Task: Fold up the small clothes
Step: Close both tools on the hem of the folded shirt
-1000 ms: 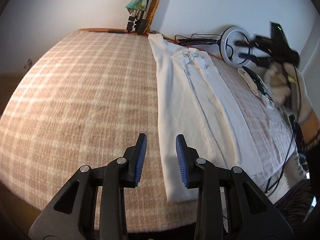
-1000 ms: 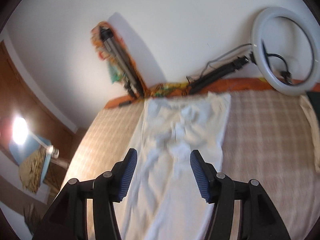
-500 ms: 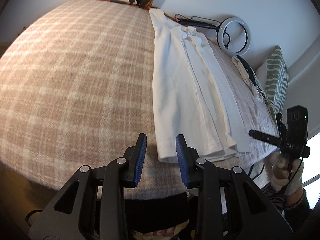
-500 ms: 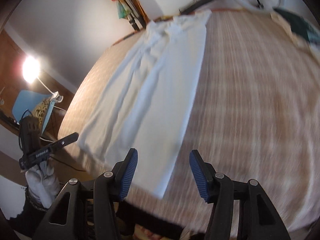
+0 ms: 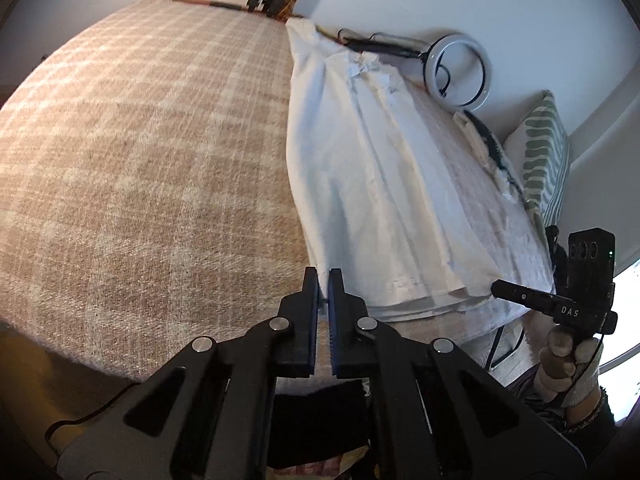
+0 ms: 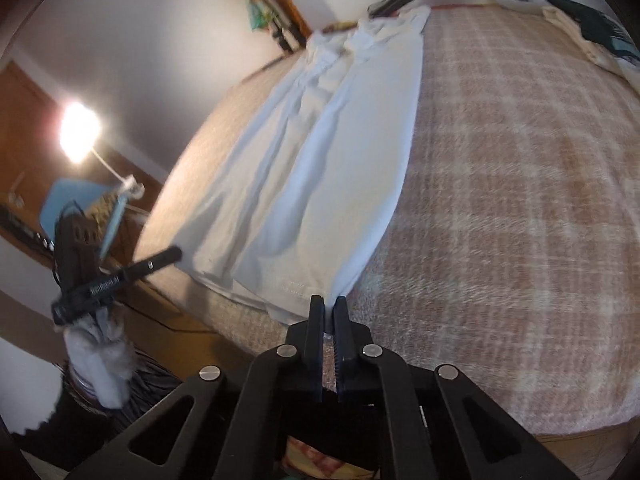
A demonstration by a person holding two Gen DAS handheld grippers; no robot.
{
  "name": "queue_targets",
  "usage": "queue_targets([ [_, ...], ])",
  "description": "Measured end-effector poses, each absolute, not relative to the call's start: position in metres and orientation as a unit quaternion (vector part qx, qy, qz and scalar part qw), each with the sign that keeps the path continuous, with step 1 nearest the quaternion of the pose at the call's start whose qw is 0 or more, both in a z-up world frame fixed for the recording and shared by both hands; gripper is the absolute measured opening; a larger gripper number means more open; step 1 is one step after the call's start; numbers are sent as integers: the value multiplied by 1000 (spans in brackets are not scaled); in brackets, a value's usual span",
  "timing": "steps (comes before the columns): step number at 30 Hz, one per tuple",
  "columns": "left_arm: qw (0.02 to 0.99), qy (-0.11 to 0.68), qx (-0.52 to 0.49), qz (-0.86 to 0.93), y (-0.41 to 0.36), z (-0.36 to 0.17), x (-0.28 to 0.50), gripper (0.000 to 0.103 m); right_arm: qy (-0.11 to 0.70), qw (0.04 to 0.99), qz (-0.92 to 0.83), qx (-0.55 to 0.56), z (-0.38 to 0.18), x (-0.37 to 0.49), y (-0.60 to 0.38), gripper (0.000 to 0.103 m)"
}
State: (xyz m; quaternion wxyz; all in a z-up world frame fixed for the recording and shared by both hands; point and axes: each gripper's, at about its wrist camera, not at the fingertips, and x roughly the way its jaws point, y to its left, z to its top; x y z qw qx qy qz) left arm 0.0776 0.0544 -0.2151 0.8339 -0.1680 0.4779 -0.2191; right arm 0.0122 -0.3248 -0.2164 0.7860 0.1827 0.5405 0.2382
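A long white garment (image 5: pixel 372 184) lies lengthwise on a beige checked bed cover (image 5: pixel 152 152), folded into a narrow strip, its near hem at the bed's front edge. My left gripper (image 5: pixel 323 280) is shut on the hem's near left corner. In the right wrist view the same garment (image 6: pixel 320 168) runs away from me, and my right gripper (image 6: pixel 329 307) is shut on its near right corner. The right gripper also shows in the left wrist view (image 5: pixel 500 289), and the left gripper in the right wrist view (image 6: pixel 176 254).
A ring light (image 5: pixel 458 72) and tripod lie at the bed's far end by the wall. A green patterned pillow (image 5: pixel 546 160) and other folded clothes (image 6: pixel 588 36) lie at the right. A lit lamp (image 6: pixel 78 132) and blue chair (image 6: pixel 72 208) stand left of the bed.
Both grippers came down to the bed's front edge and closed from open onto the near corners of the garment's hem.
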Motion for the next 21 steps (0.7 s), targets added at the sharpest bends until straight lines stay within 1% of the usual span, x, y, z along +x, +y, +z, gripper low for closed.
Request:
queue_targets([
  [2, 839, 464, -171, -226, 55, -206, 71, 0, 526, 794, 242, 186, -204, 8, -333, 1],
  [4, 841, 462, -163, -229, 53, -206, 67, 0, 515, 801, 246, 181, -196, 4, -337, 0],
  [8, 826, 495, -153, -219, 47, -228, 72, 0, 539, 789, 235, 178, -216, 9, -335, 0],
  [11, 829, 492, -151, -220, 48, -226, 71, 0, 550, 781, 233, 183, -231, 8, -333, 0],
  [14, 835, 483, -148, -217, 49, -222, 71, 0, 548, 780, 233, 194, -234, 10, -334, 1],
  [16, 838, 481, -147, -212, 51, -221, 72, 0, 544, 778, 243, 197, -234, 11, -336, 6],
  [17, 836, 481, -152, -218, 53, -221, 73, 2, 542, 779, 245, 197, -233, 10, -338, 10],
  [18, 834, 482, -155, -217, 54, -221, 74, 11, 542, 780, 243, 195, -234, 10, -340, 27],
  [19, 832, 486, -158, -216, 55, -221, 75, 21, 539, 781, 245, 199, -234, 9, -343, 34],
  [20, 828, 490, -164, -217, 57, -223, 78, 42, 535, 779, 251, 210, -233, 6, -348, 37],
  [21, 822, 494, -177, -219, 58, -225, 81, 48, 535, 777, 253, 216, -233, 6, -350, 37],
])
